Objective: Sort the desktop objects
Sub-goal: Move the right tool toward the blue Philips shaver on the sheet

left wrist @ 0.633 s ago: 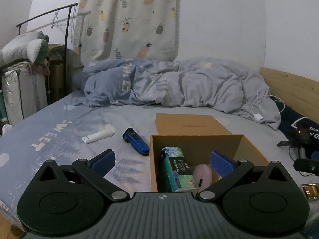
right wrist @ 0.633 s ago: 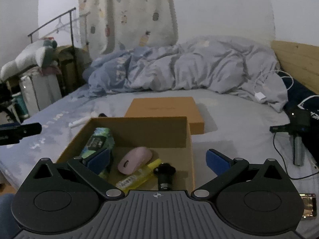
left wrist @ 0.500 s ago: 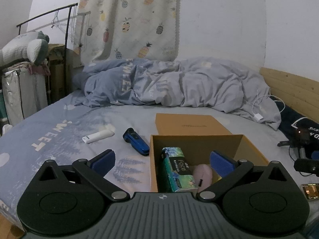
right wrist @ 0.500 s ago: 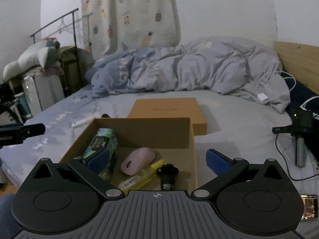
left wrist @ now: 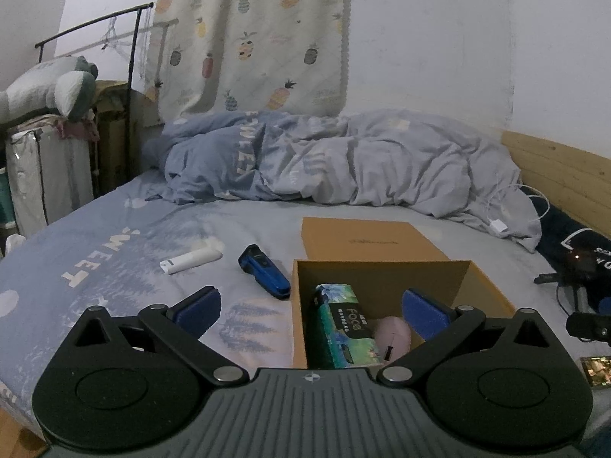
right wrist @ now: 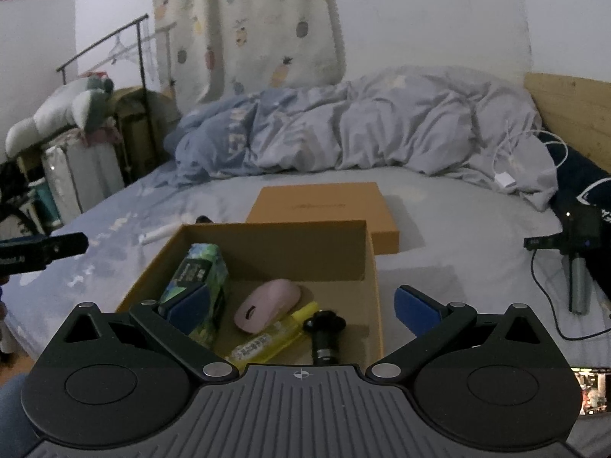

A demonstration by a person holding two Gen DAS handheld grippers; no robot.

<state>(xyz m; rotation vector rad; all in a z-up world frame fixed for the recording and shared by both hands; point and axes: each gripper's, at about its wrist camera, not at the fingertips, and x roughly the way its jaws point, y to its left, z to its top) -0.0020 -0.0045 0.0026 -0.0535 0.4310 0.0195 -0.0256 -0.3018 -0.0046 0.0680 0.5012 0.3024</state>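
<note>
L gripper (left wrist: pixel 309 305), fingers wide w/ nothing in them, is nearer the blue shaver (left wrist: pixel 263 271), lying slanted just left of the box (left wrist: pixel 299 305).

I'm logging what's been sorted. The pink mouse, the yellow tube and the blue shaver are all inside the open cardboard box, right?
Not quite: the blue shaver lies on the bed sheet left of the cardboard box, as the left wrist view shows. The pink mouse and yellow tube are inside.
</note>
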